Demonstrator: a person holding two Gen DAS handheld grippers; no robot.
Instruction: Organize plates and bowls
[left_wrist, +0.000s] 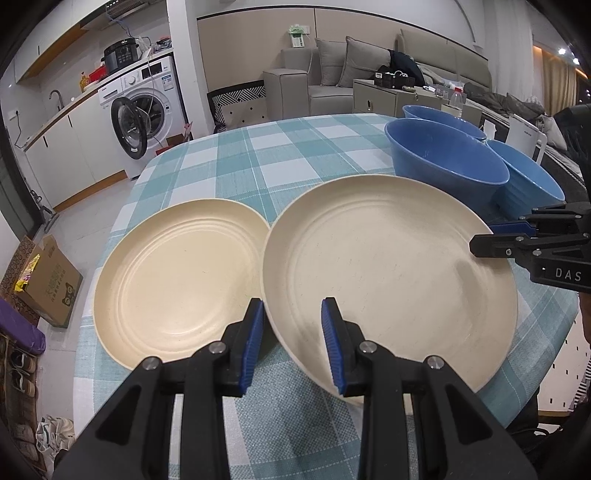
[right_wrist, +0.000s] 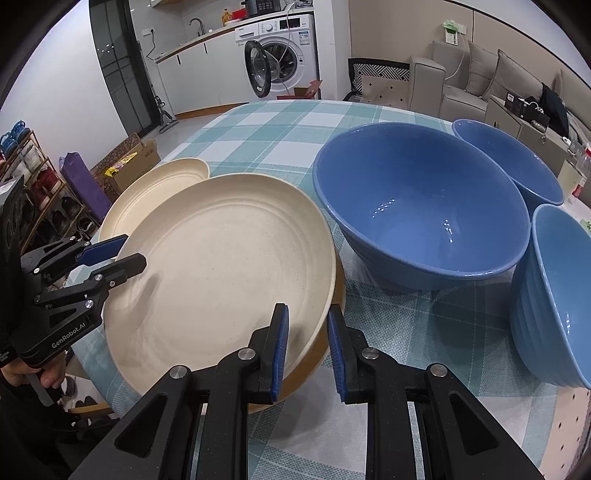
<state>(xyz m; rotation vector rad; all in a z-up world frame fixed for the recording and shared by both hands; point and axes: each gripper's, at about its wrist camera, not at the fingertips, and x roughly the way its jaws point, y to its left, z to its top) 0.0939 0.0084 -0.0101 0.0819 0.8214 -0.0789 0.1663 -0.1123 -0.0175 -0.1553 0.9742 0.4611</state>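
A white washing machine (left_wrist: 142, 110) stands open-doored under the kitchen counter (left_wrist: 59, 110). A grey sofa (left_wrist: 369, 70) lines the far wall; a cardboard box (left_wrist: 48, 280) sits on the pale floor.

3 cream plates (right_wrist: 221, 258), 3 blue bowls (right_wrist: 421, 206), 2 tools (left_wrist: 291, 332).

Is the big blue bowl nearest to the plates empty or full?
Empty. The right wrist view looks into the big blue bowl and shows only its bare, glossy inside with light reflections.
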